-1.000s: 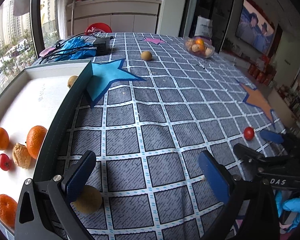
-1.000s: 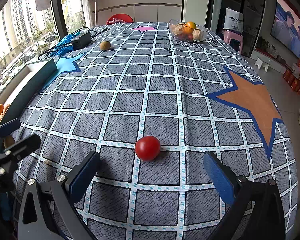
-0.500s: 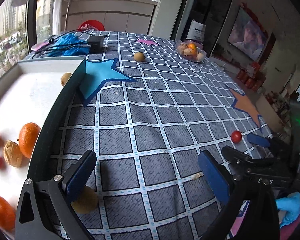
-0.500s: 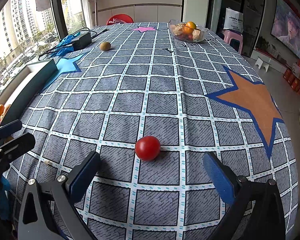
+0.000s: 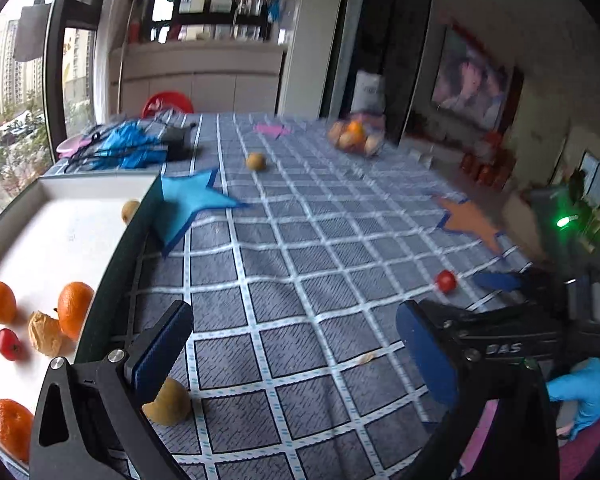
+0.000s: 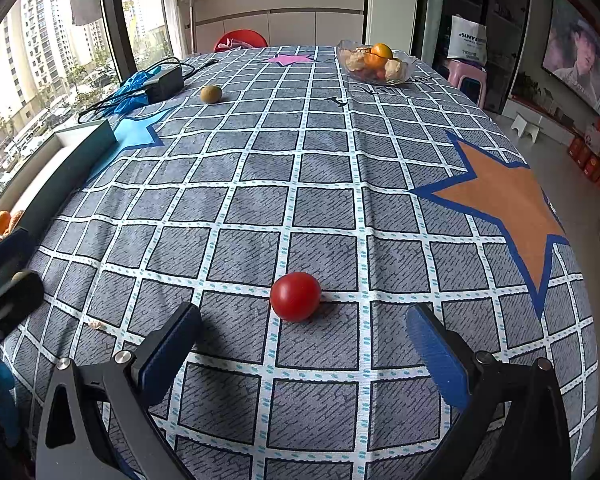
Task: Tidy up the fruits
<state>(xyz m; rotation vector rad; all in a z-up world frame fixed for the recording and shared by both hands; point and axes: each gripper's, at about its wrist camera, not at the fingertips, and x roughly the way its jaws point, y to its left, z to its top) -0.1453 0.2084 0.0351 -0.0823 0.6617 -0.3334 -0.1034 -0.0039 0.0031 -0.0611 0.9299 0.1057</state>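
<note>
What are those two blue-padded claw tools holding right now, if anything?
Nothing. The right gripper has its jaws open, with the small round red tomato lying loose on the checked tablecloth ahead. The left gripper is open too, empty.

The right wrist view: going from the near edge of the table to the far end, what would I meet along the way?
Red tomato → orange star patch → blue star patch → brown kiwi-like fruit → black power adapter → glass fruit bowl → pink star patch.
</note>
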